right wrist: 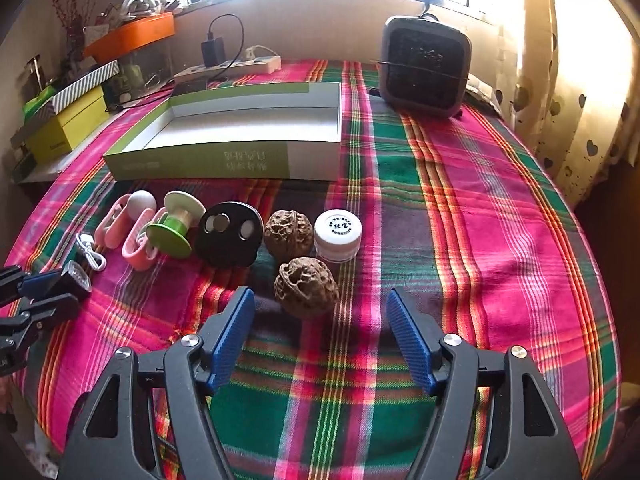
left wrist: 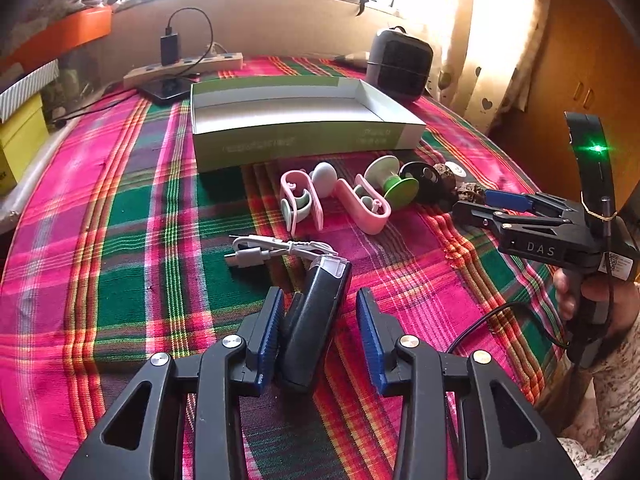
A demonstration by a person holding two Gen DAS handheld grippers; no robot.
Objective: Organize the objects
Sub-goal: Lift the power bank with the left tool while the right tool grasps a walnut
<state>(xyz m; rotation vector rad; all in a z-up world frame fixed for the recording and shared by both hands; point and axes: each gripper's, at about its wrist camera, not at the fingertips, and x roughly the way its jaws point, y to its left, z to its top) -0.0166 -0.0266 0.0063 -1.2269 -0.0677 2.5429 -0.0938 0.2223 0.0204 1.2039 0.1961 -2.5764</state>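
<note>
So far the box (left wrist: 296,120) holds nothing; my left hand-held gripper (left wrist: 320,312) straddles the black device (left wrist: 316,308) ungripped, my right hand-held gripper (right wrist: 320,312) gapes around 1 walnut (right wrist: 306,286).

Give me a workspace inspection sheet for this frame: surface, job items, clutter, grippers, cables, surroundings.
Surface: plaid cloth covers the table.
Job's things: open box, empty; two pink clips, green spool, black disc, two walnuts, white jar, black device all on the cloth.
Clutter: grey heater, power strip, stacked boxes.
Grippers: left gripper open astride the black device; right gripper open before the near walnut.
Cables: white cable, loose; charger lead on the strip.
Surroundings: window, curtain.
</note>
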